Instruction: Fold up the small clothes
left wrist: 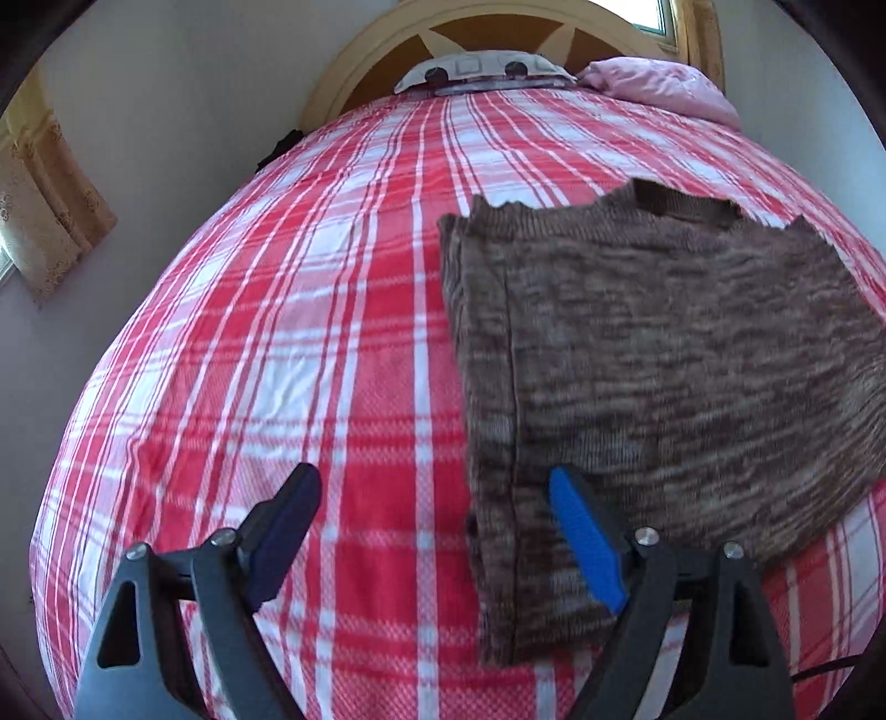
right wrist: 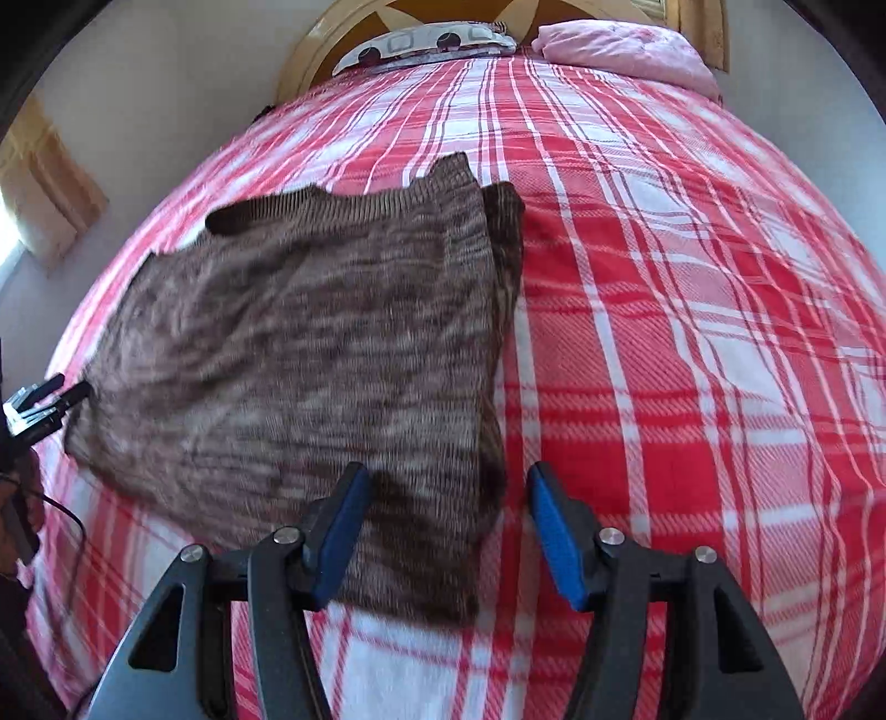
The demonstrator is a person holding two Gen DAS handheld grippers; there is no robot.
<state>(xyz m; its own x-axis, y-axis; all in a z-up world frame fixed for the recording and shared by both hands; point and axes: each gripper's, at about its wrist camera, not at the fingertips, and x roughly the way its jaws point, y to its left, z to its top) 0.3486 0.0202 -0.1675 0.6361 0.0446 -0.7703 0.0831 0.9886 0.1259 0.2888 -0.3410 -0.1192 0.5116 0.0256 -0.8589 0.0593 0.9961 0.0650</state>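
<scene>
A brown knitted sweater [left wrist: 664, 354] lies flat on the red plaid bed cover [left wrist: 288, 332], its sides folded in and its dark collar at the far end. My left gripper [left wrist: 437, 498] is open and empty above the sweater's near left corner, its right finger over the knit. In the right wrist view the sweater [right wrist: 310, 343] lies to the left. My right gripper [right wrist: 446, 498] is open and empty above the sweater's near right corner. The left gripper also shows in the right wrist view [right wrist: 52, 396] at the sweater's left edge.
A pink pillow [left wrist: 659, 83] and a patterned pillow [left wrist: 482, 69] lie at the wooden headboard [left wrist: 387, 39]. A black cable [right wrist: 66, 520] runs along the bed's left side. A curtained window [left wrist: 44, 205] is at the left wall.
</scene>
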